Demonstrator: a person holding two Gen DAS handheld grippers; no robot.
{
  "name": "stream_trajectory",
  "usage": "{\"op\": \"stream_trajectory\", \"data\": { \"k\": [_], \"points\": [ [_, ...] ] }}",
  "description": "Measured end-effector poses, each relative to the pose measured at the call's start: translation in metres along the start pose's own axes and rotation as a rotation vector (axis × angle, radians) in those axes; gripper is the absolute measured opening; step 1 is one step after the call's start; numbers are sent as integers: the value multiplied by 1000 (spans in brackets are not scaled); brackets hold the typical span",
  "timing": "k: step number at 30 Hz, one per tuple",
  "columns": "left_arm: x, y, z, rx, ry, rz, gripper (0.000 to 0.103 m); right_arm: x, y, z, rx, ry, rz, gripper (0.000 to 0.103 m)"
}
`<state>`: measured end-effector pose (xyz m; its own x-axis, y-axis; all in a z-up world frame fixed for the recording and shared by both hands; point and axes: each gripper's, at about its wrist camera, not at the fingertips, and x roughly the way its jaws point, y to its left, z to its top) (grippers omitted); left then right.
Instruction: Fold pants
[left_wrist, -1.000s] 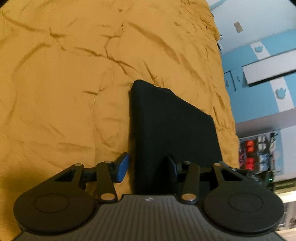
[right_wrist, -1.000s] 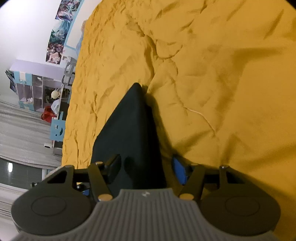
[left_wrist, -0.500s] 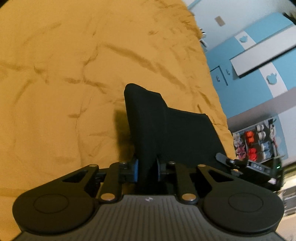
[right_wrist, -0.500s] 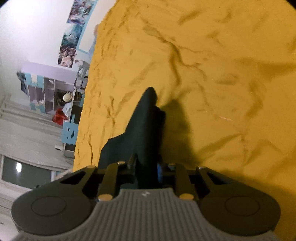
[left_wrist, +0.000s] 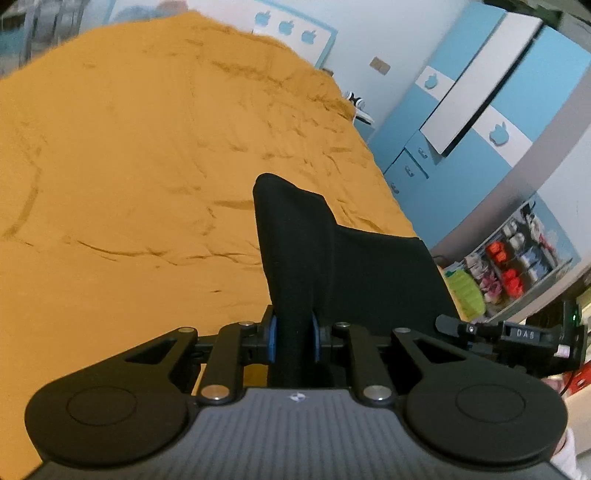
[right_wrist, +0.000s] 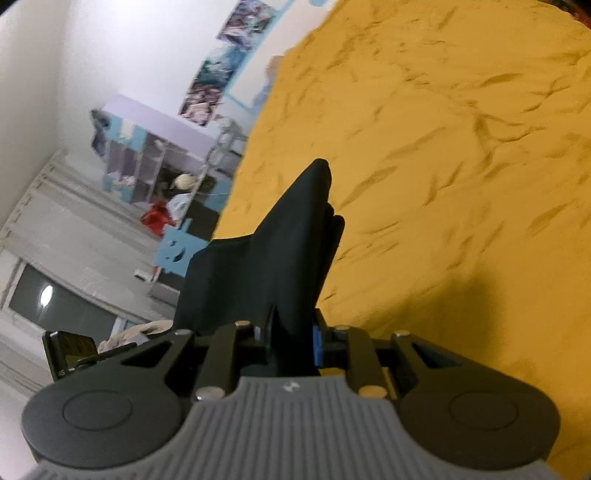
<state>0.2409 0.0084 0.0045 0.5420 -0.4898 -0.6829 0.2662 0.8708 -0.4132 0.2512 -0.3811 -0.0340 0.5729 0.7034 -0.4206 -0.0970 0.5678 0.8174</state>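
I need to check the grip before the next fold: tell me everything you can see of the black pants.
The black pants are plain, matte, soft-looking fabric, already folded into a thick band. The left gripper and the right gripper each pinch an edge, jaws closed on the cloth. The fabric stretches between them, lifted over the yellow bedspread; whether its far end touches the bed cannot be told. No waistband, pockets or seams show.

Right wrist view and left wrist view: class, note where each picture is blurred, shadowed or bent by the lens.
Right wrist view: a dark shadow lies on the yellow bedspread beside the black pants; the shelves at left are smeared. Left wrist view: the blue wardrobe curves with fisheye distortion and its edges are soft.
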Motion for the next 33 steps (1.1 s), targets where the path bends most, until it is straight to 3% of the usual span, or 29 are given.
{"op": "stream_trajectory", "data": {
  "k": [3, 6, 12, 18, 25, 29, 33],
  "points": [
    [-28, 8, -12, 46, -20, 24, 19, 3, 19, -29, -24, -5, 26, 15],
    [-33, 21, -25, 30, -28, 33, 19, 9, 23, -55, -23, -8, 37, 15],
    [11, 52, -53, -41, -24, -1, 19, 25, -4, -86, 20, -41, -20, 15],
    [66, 72, -60, -115, 19, -8, 19, 47, -35, -85, 45, -47, -101, 14],
    [108, 92, -54, -132, 64, 30, 19, 75, -75, -63, 56, -10, -171, 14],
    [124, 117, -68, -174, 109, 10, 21, 83, -98, -67, 101, 25, -200, 14],
    [122, 130, -73, -237, 106, -8, 29, 84, -104, -72, 99, 18, -215, 18]
  ]
}}
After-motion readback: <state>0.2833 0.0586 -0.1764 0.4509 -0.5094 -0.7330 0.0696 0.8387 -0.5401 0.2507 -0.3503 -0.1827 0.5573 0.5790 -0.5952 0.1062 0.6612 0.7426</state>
